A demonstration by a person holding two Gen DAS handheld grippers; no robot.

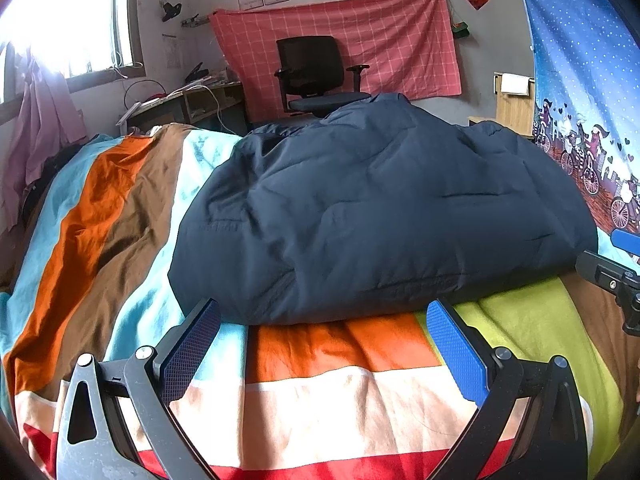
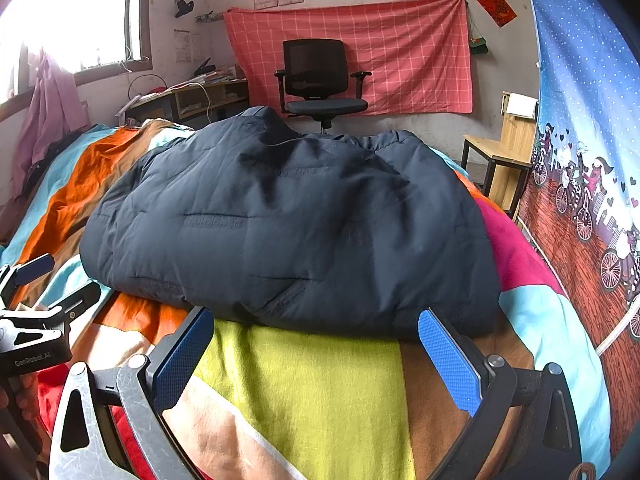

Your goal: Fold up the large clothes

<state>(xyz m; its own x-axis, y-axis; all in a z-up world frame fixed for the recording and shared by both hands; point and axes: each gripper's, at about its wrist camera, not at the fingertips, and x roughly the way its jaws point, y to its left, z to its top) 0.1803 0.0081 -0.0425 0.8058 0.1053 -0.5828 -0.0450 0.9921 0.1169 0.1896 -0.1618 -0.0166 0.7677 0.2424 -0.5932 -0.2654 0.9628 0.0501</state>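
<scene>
Left hand-held gripper (image 1: 323,322) and right hand-held gripper (image 2: 316,330) both spread, empty, just short of navy padded jacket (image 1: 380,208) on striped bedspread (image 1: 320,380).

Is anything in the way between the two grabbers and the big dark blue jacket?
Nothing visible is. Only bare striped bedsheet lies between the open left gripper, the open right gripper and the jacket.
</scene>
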